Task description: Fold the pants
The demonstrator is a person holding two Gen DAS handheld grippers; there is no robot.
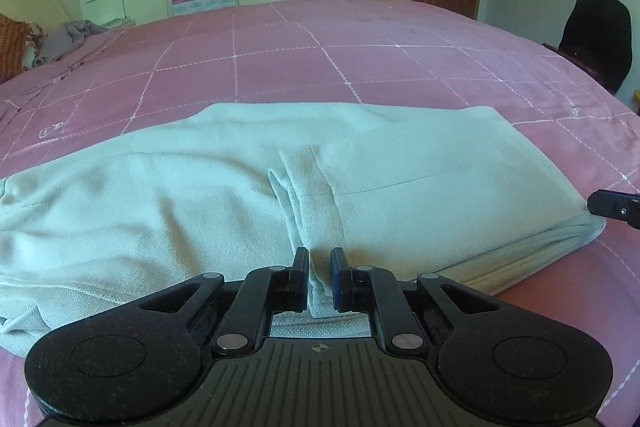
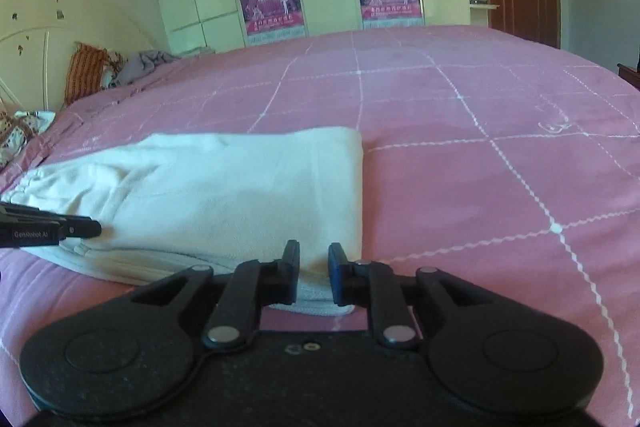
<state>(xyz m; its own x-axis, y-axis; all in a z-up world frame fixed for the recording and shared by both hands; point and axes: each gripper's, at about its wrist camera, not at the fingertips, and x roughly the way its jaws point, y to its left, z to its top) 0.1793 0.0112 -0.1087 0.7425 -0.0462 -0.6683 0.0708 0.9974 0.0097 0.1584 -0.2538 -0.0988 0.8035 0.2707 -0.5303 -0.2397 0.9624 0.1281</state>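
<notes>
We see pale white cotton pants (image 1: 248,187) folded on the pink checked bedspread (image 1: 320,67). Left gripper (image 1: 320,277) pinches a cloth ridge. Only right-wrist cam shows right gripper (image 2: 314,277) slightly apart, straddling pants' corner w/o pressing.

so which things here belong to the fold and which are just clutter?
Job: white pants, left tongs pinching a fold of them, right tongs at their corner.
Clutter: striped pillow, grey garment, black chair.
</notes>
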